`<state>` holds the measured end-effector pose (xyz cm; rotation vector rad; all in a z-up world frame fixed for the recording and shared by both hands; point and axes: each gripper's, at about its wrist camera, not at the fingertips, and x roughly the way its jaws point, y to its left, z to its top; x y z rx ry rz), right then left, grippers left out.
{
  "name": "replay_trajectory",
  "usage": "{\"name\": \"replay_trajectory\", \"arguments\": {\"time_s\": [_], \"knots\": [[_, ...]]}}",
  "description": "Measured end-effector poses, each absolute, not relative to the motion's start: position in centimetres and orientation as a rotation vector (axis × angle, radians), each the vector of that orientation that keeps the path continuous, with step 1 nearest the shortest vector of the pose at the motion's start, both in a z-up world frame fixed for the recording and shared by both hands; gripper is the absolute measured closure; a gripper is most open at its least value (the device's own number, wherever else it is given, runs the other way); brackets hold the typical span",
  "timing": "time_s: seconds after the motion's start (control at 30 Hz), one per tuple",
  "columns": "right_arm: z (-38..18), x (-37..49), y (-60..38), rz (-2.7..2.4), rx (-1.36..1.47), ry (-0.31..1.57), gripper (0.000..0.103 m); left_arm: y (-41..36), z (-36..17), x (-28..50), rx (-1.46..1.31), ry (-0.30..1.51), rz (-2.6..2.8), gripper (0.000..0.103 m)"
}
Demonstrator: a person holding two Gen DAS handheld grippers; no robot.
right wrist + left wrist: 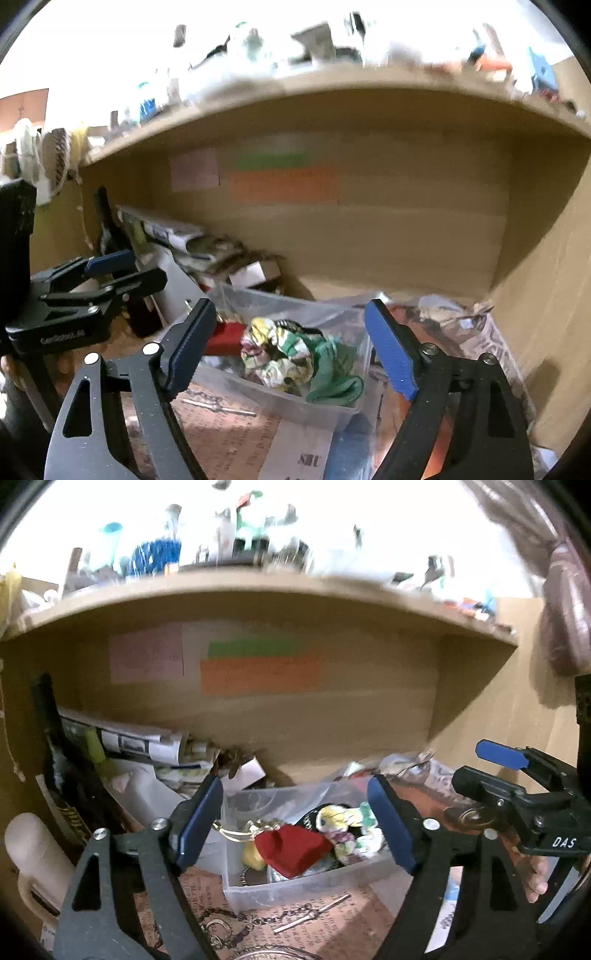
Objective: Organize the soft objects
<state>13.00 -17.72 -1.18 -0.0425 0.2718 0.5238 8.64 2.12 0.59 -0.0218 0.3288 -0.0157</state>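
A clear plastic bin (295, 886) (280, 398) stands on the desk under a shelf. In it lie a red cloth (293, 849) (223, 341), a crumpled floral cloth (347, 830) (273, 354) and a green cloth (332, 373). My left gripper (295, 823) is open and empty, hovering just in front of and above the bin. My right gripper (290, 347) is open and empty, framing the bin from the right. The right gripper also shows at the right of the left wrist view (517, 797), and the left gripper at the left of the right wrist view (92, 291).
A wooden shelf board (258, 590) hangs over the alcove, loaded with blurred small items. Newspapers and boxes (147, 746) pile up at the back left. A chain and a metal bar (314, 915) lie on printed paper before the bin. A crumpled newspaper (461, 325) lies at the right.
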Motion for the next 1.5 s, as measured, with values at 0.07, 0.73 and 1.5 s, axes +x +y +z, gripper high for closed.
{"name": "replay_trajectory", "arguments": {"time_s": [0.07,0.73,1.5], "knots": [[-0.6,12.0,-18.0,0.525,-0.035,0.247,0.019,1.8,1.2,7.5,-0.019,0.302,-0.021,0.014],[0.7,6.7,-19.5,0.527,0.017,0.154,0.0,0.0,2.7,2.5,-0.013,0.21,-0.008,0.0],[0.2,7.1,-19.5,0.537,0.029,0.179,0.0,0.5,2.1,3.1,-0.024,0.229,-0.021,0.0]]}}
